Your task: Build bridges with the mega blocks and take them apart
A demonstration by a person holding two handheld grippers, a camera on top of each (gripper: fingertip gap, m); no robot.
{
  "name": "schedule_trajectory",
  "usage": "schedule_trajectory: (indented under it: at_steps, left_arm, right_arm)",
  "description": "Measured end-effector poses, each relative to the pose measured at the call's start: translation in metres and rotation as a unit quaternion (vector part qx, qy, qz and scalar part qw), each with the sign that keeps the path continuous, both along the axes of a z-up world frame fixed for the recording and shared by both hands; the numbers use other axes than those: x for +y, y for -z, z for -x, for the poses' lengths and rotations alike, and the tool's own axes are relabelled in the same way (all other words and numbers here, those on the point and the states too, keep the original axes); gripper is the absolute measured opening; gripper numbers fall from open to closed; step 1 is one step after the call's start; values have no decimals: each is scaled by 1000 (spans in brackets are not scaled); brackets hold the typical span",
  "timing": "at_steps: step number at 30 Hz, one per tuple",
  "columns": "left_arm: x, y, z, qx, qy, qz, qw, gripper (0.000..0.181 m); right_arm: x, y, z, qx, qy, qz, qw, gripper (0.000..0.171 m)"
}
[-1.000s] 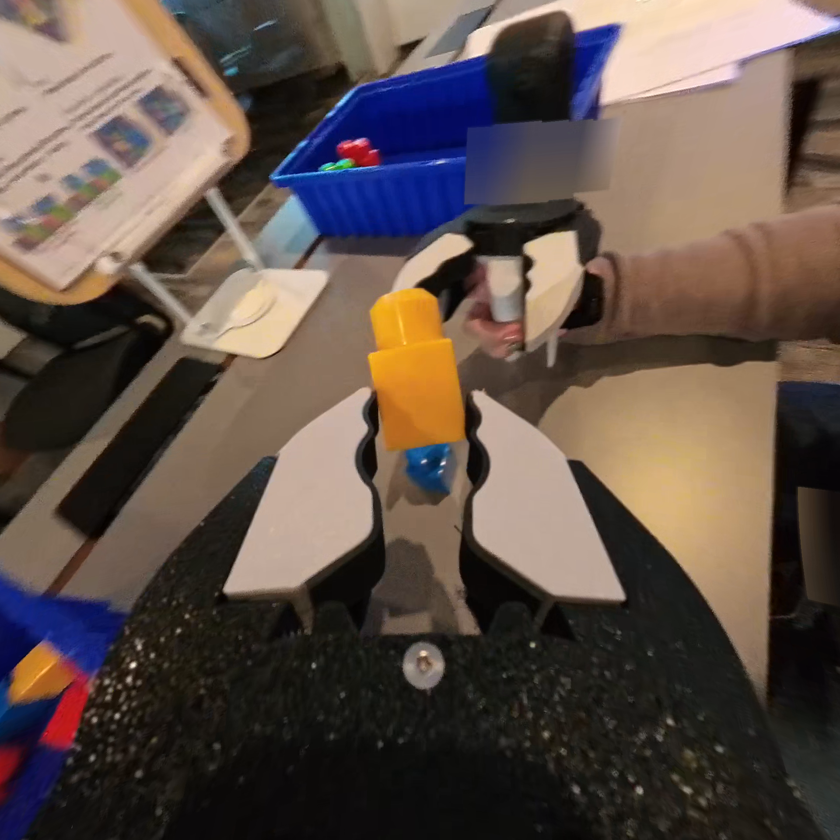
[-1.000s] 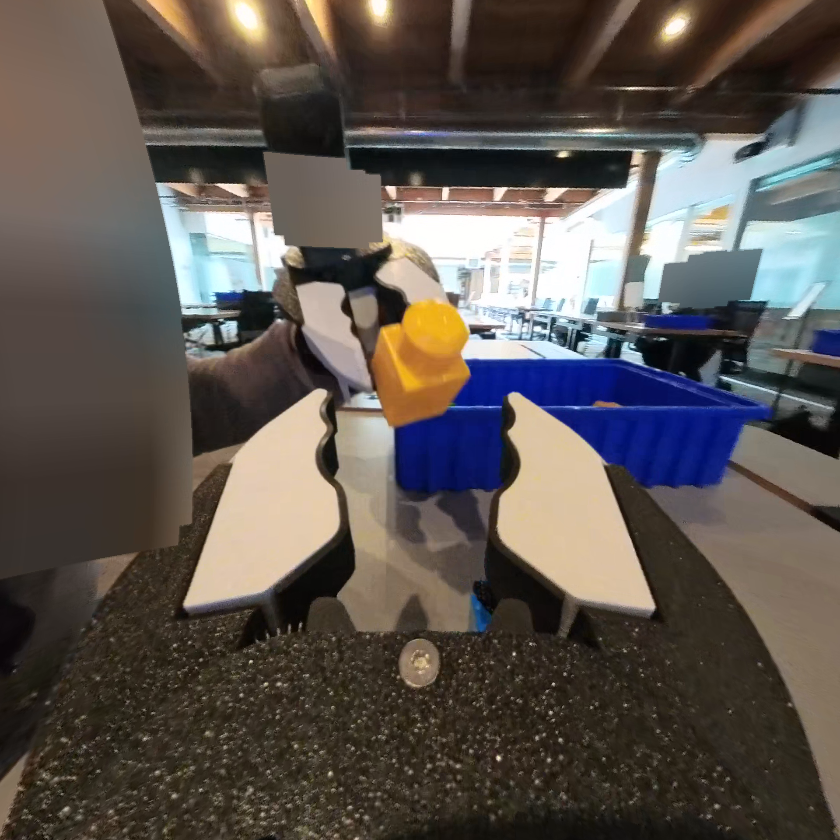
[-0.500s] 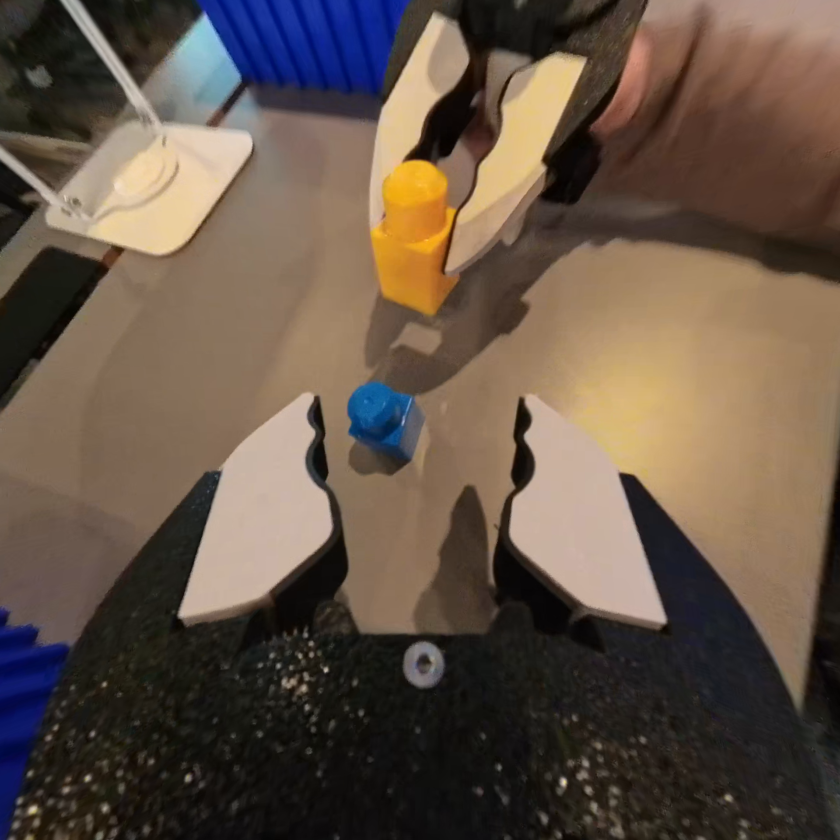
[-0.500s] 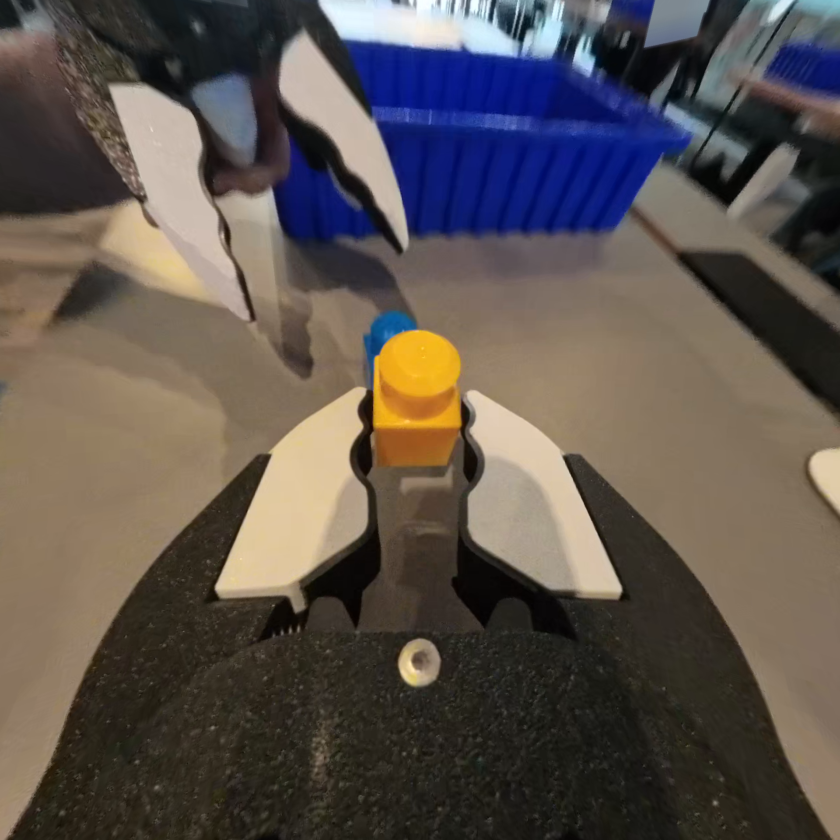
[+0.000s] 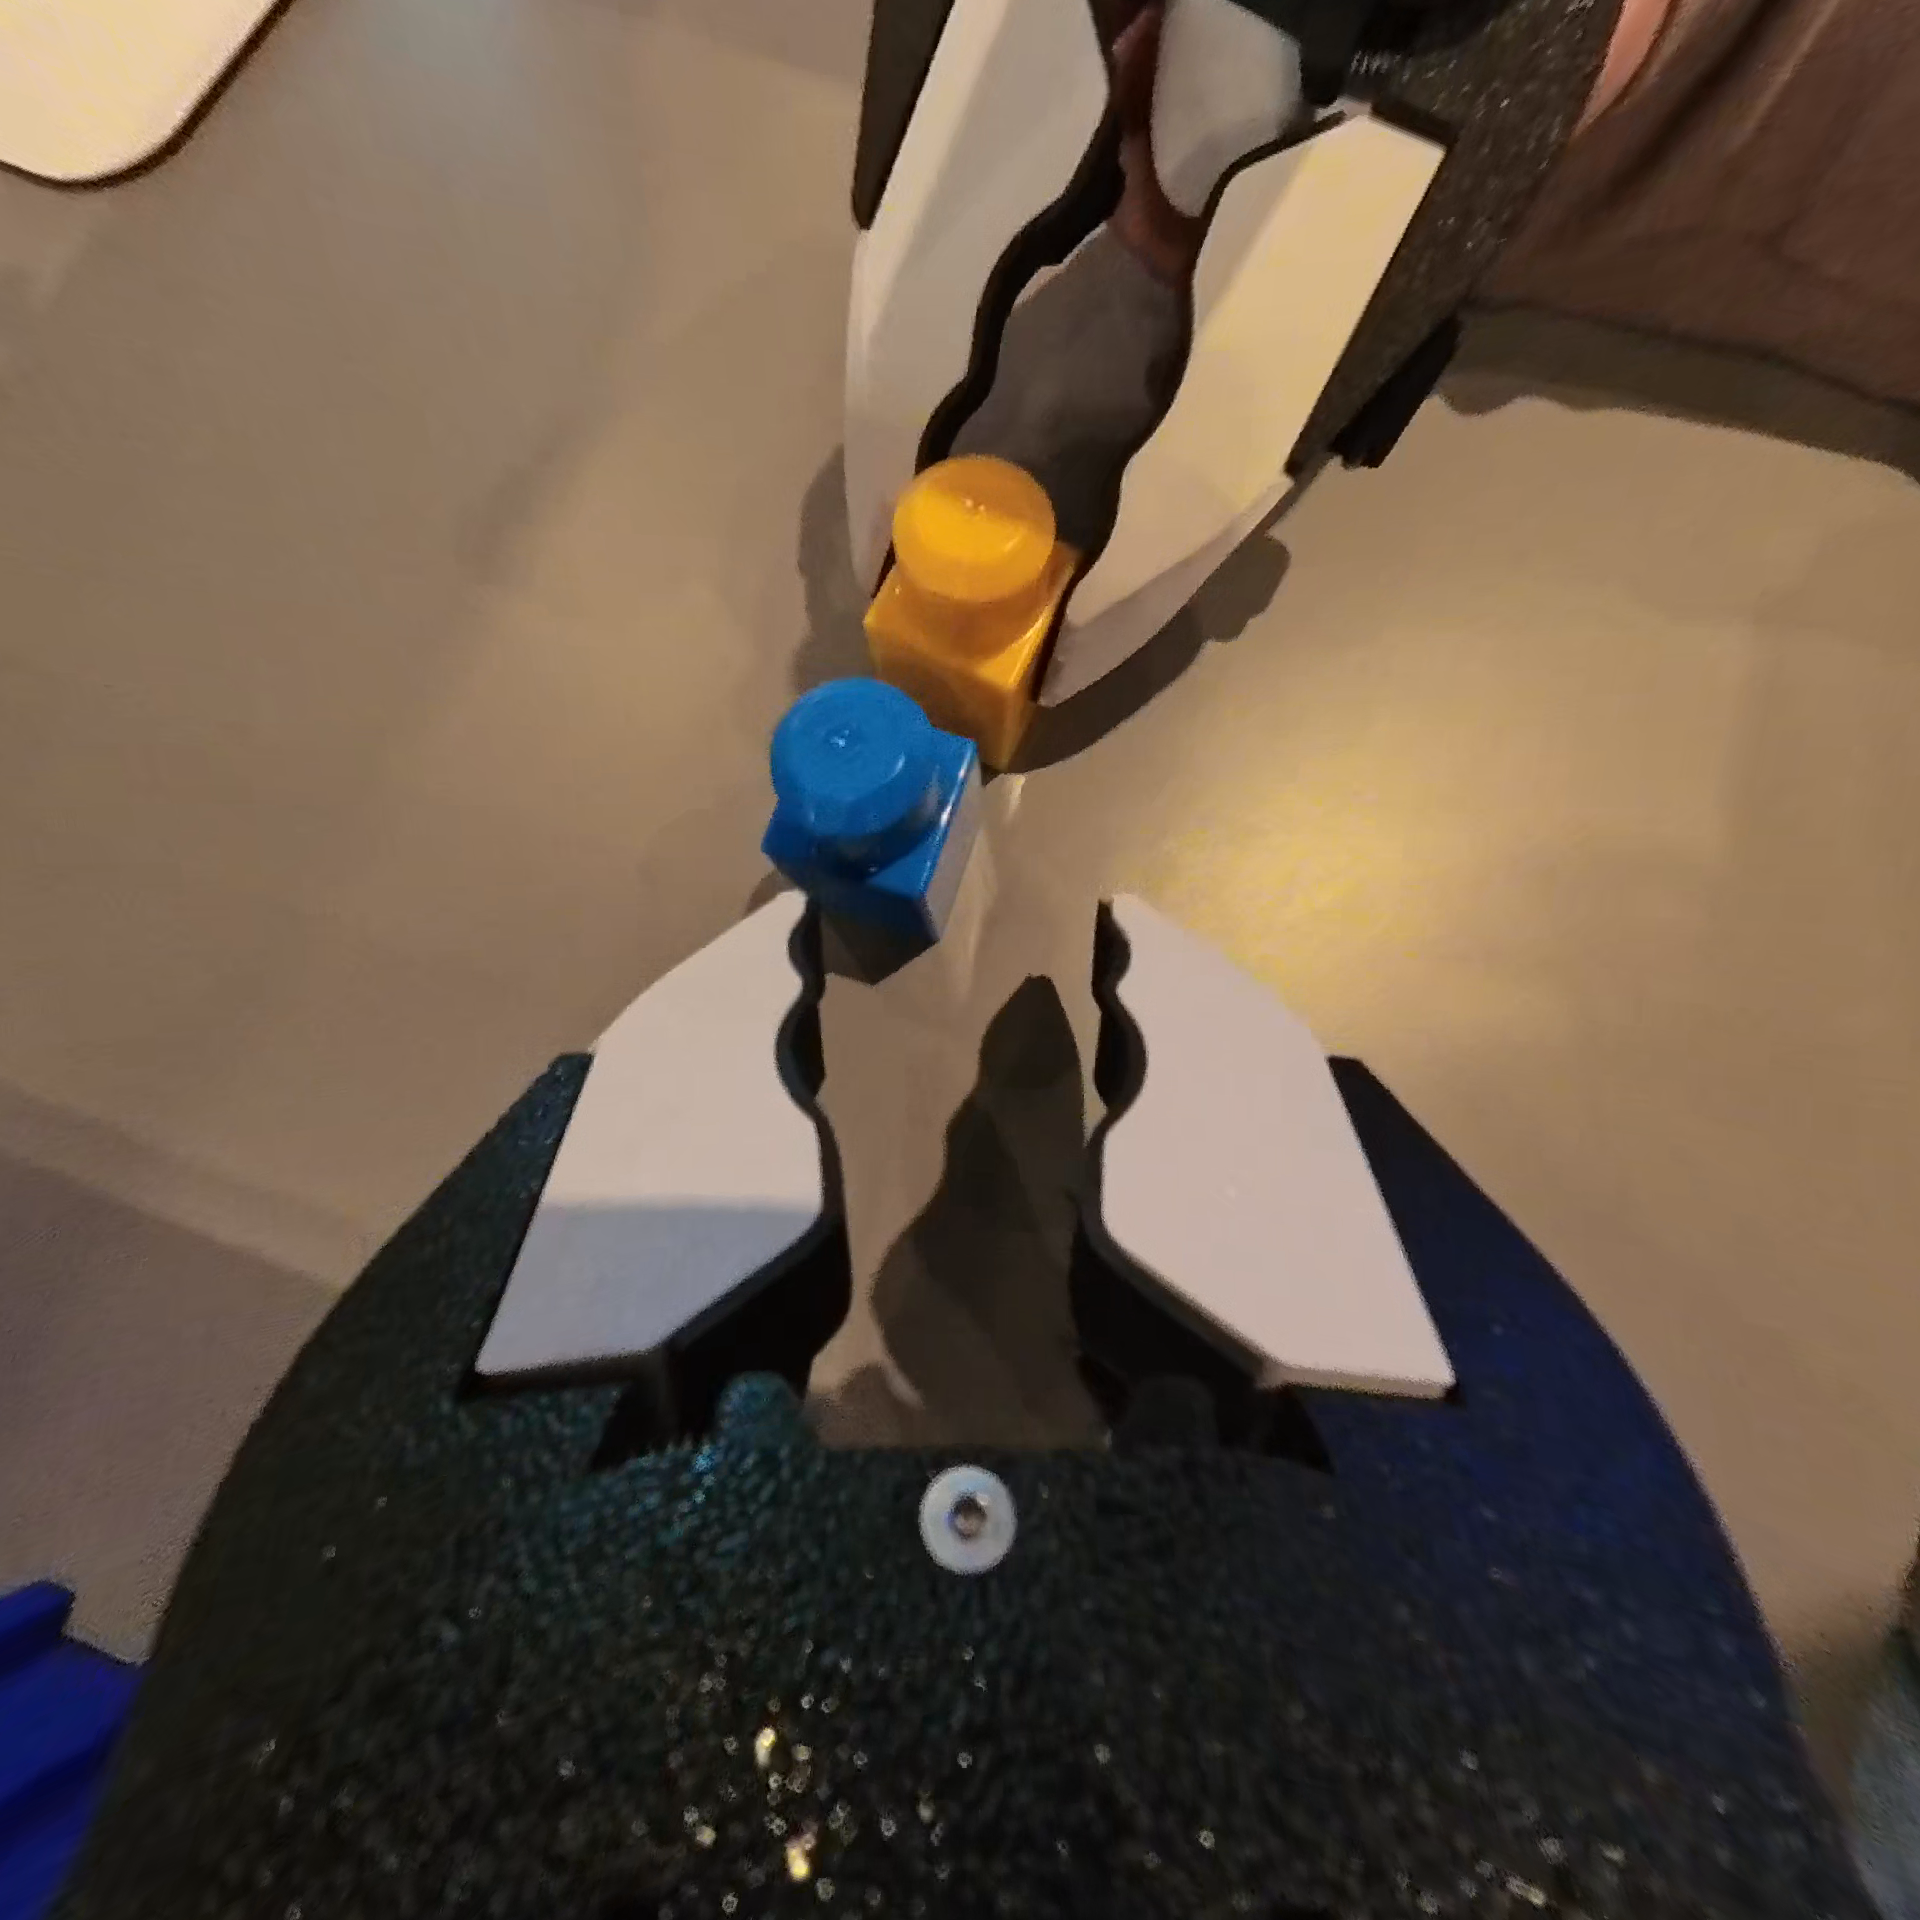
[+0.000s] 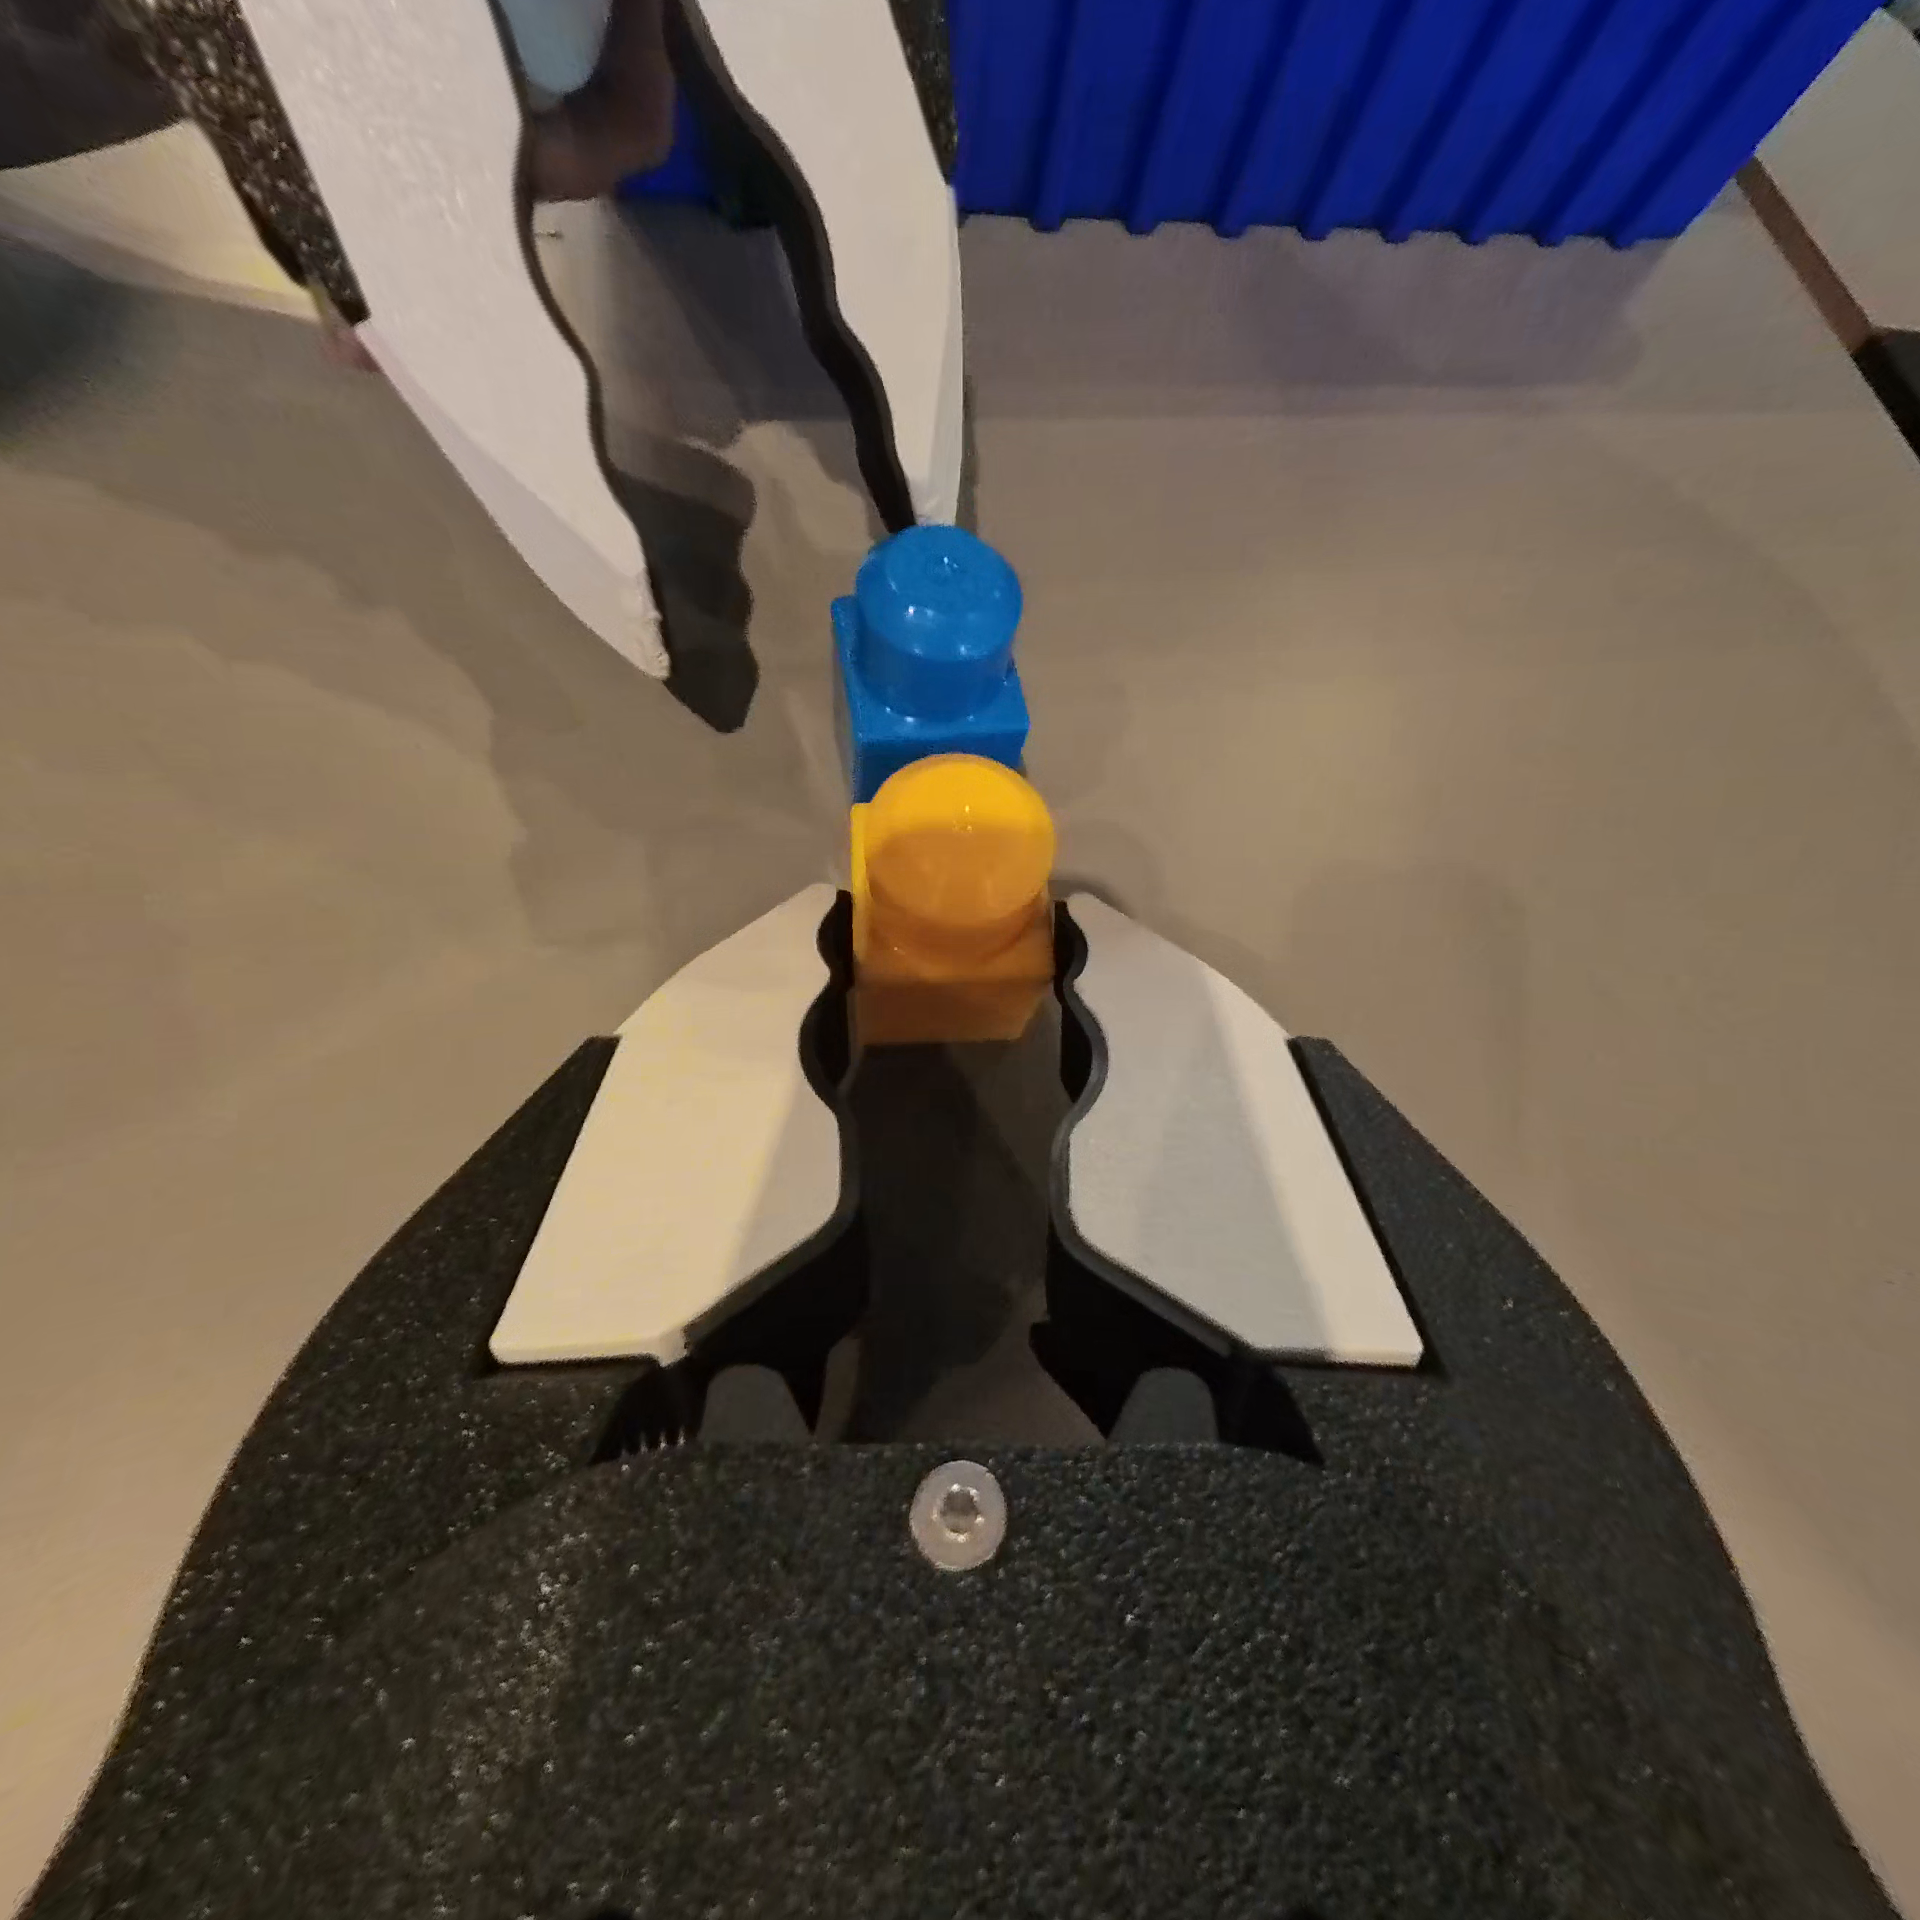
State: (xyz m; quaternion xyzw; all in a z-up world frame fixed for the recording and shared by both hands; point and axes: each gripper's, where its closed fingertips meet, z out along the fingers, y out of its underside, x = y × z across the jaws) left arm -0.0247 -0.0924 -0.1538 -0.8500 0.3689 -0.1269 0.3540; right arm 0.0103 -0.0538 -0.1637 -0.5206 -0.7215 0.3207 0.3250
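Note:
A yellow one-stud block (image 6: 951, 914) is gripped between the fingers of my right gripper (image 6: 945, 909). It is held upright, low over the grey table (image 6: 1455, 727), touching or almost touching a blue one-stud block (image 6: 935, 665). The blue block stands on the table just beyond it. In the left wrist view the blue block (image 5: 868, 821) sits at the left fingertip of my left gripper (image 5: 951, 925), which is open and empty. The yellow block (image 5: 966, 613) and the right gripper (image 5: 966, 665) are behind it. The left gripper (image 6: 795, 587) also shows open in the right wrist view.
A blue ribbed bin (image 6: 1351, 114) stands at the far side of the table in the right wrist view. Another blue bin corner (image 5: 42, 1704) is at the lower left of the left wrist view. A white stand base (image 5: 94, 73) lies at its top left. Some 6 cm of space lies between my two pairs of fingers.
The yellow block passed from my left gripper to my right gripper. Both grippers then came down close to the table, and the yellow block now sits right beside the blue one.

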Motion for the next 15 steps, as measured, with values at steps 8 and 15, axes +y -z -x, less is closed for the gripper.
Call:
schedule_trajectory:
  at_steps: [8, 15]
  left_arm:
    - [5, 5, 4, 8, 7, -4, 1000, 35]
    - [9, 10, 4, 13, 23, -4, 1000, 31]
  right_arm:
    - [6, -5, -10, 9, 11, 5, 1000, 44]
    - [3, -4, -7, 13, -1, -3, 1000, 35]
